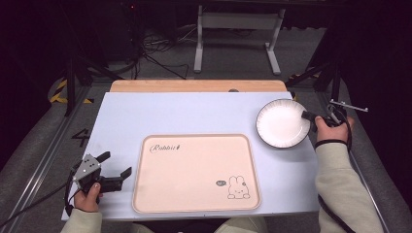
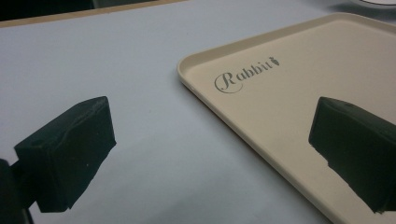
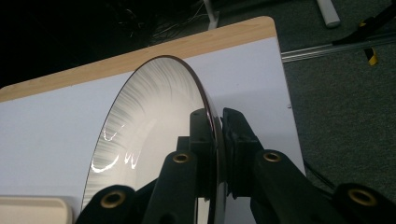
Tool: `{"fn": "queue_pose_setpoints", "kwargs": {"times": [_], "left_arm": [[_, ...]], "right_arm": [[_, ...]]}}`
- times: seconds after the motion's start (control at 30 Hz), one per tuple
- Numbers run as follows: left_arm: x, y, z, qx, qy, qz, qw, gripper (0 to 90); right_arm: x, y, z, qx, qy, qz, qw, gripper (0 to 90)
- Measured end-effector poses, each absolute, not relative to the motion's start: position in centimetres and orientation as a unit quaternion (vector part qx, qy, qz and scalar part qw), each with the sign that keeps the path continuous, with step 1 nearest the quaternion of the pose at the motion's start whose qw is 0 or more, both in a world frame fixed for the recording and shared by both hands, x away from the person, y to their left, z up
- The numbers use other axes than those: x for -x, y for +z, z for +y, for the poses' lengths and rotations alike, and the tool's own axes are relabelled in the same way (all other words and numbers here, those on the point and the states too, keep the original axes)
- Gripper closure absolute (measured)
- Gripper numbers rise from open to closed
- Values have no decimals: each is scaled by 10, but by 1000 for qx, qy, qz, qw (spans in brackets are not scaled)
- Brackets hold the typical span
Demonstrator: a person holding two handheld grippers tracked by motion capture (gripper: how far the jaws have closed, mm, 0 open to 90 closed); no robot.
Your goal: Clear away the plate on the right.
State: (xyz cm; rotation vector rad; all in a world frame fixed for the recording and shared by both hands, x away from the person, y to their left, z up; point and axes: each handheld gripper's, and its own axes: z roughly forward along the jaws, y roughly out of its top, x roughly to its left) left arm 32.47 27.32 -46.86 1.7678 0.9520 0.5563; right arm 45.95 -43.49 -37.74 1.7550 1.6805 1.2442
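A dark room with cables on a grey floor lies behind a table [image 1: 194, 114] covered in a smooth pale blue sheet, with a strip of bare wood along its far edge.

Taking the tray [image 1: 196, 173] as the landmark: it is a flat, cream, rounded rectangle with a low raised rim, matte and stiff-looking, printed with "Rabbit" in script at its far left corner and a small rabbit drawing near its right front. Nothing rests on it.

Just left of the tray, the left gripper [image 1: 115, 171] hovers near the table's front edge, its black blocky jaws spread wide and empty; in the left gripper view one jaw sits over the blue sheet and the other over the tray's rim [image 2: 224, 119].

Beyond the tray's far right corner, near the table's right edge, lies a plate [image 1: 283, 123], round, white and glossy, with fine ribbing around its slope and a thin dark rim. The right gripper [image 1: 308, 116] is clamped on that rim at the plate's right side, one jaw inside and one outside.

The plate [image 3: 149, 121] is probably hard, slick and breakable, likely ceramic or glass. Held by one edge it may pivot or slip, so a firm rim pinch and a level, slow carry seem wise.
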Motion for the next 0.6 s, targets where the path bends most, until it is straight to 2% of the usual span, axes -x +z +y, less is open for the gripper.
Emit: {"fn": "queue_pose_setpoints", "kwargs": {"times": [0.3,0.6], "left_arm": [[-325,-469,273,-732,230,395,505,9],[-325,-469,273,-731,230,395,506,9]], "right_arm": [[-445,-360,-425,-610,448,623,200,835],[-438,-349,-403,-591,457,641,176,834]]}}
